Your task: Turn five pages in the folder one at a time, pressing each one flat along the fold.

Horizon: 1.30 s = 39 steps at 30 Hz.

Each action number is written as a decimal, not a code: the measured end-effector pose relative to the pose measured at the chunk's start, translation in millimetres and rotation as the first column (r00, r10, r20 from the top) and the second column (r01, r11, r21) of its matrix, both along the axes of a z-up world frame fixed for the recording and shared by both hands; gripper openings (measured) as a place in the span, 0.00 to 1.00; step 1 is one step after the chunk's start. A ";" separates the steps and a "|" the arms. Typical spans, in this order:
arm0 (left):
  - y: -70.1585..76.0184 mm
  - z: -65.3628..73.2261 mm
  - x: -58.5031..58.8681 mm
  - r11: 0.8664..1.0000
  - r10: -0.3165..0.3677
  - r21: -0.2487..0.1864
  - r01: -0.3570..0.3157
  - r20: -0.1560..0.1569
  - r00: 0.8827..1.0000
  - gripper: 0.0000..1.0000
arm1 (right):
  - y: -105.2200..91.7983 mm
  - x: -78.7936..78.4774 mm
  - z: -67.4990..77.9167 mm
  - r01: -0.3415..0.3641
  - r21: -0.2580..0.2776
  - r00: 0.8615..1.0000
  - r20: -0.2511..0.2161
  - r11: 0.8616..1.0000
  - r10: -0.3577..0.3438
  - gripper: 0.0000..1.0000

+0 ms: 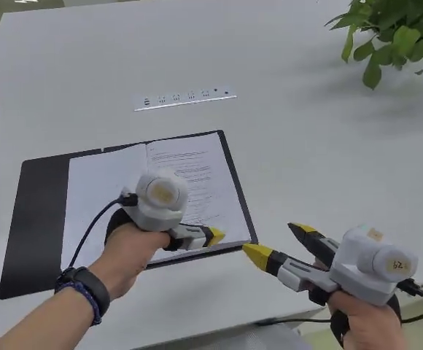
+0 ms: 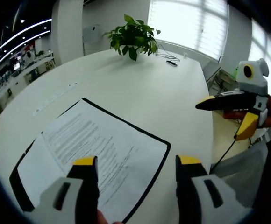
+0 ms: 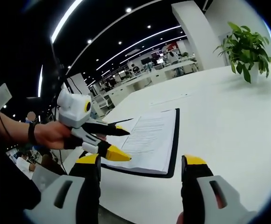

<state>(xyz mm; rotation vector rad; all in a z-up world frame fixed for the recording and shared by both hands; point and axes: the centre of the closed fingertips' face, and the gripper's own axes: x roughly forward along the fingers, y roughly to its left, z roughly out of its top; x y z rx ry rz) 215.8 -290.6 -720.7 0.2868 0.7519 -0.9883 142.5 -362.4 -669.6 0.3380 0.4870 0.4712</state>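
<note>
L gripper [image 2: 137,163] over near edge of open folder [image 1: 40,219], R gripper [image 1: 278,240] beside it, both jaws wide open, empty.

"Where is the left claw [image 1: 213,235]?"

"The left hand [image 1: 127,251] holds it low and points it to the right. Its two jaws stand apart."

"And the right claw [image 1: 277,240]?"

"The right hand [image 1: 365,321] holds it off to the right side. It points left, at the other one. Its jaws stand wide apart too."

"Do the two claws touch?"

"No. Their yellow tips [image 1: 257,252] are near, with a gap between them."

"And the left arm [image 1: 44,321]?"

"It reaches in from the bottom left corner."
</note>
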 end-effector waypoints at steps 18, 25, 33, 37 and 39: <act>-33.0 -58.0 8.2 0.996 0.050 0.069 -0.049 -0.002 0.999 0.68 | -14.3 -1.0 -10.5 -0.004 0.042 0.999 -0.039 0.999 0.006 0.68; -29.4 -63.8 7.1 0.996 0.041 0.078 -0.044 0.038 0.998 0.66 | -23.3 -2.5 -12.3 0.029 0.064 0.998 -0.051 0.998 -0.026 0.67; -19.3 -60.4 13.9 0.996 0.085 0.041 -0.085 0.008 0.996 0.56 | -16.5 2.9 -10.4 0.006 0.062 0.999 -0.055 0.998 -0.003 0.65; -13.9 -59.7 12.8 0.993 0.113 0.012 -0.113 -0.007 0.994 0.52 | -14.1 9.8 -11.7 -0.005 0.063 0.999 -0.048 0.998 0.008 0.64; -11.3 -59.5 13.3 0.991 0.133 -0.005 -0.133 -0.014 0.991 0.51 | -12.5 14.3 -14.9 -0.015 0.058 0.999 -0.050 0.998 0.017 0.64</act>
